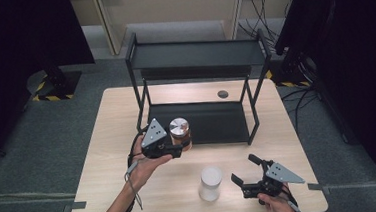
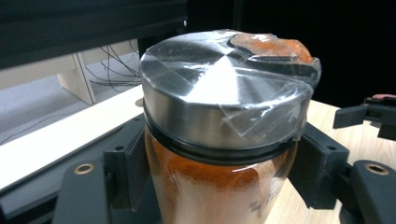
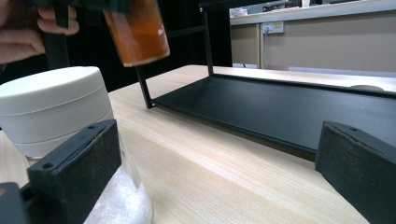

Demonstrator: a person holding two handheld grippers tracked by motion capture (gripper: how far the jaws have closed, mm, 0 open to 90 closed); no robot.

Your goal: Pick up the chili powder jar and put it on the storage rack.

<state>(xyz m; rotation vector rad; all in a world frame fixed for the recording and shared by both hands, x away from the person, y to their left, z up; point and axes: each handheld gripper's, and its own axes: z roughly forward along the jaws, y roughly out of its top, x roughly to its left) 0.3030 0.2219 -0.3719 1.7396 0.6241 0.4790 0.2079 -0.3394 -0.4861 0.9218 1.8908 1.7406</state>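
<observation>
We have the table (image 1: 108, 141) before us with the black rack (image 1: 197, 93) standing at its far half, its lower shelf (image 1: 212, 122) low and open to the front, so a jar can go in from our side. Our left gripper (image 1: 183, 147) is clamped on the spice jar (image 1: 180, 131) below its steel lid (image 2: 219, 88), gripping the glass body so the jar stays upright and the orange powder level. The jar hangs clear of the tabletop, just in front of the lower shelf's near edge; we judge it bound for the rack. The white jar (image 1: 211, 183) stands near the table's front edge. Our right gripper (image 1: 245, 174) waits just beside it, jaws wide and empty, likely ready to take it.
</observation>
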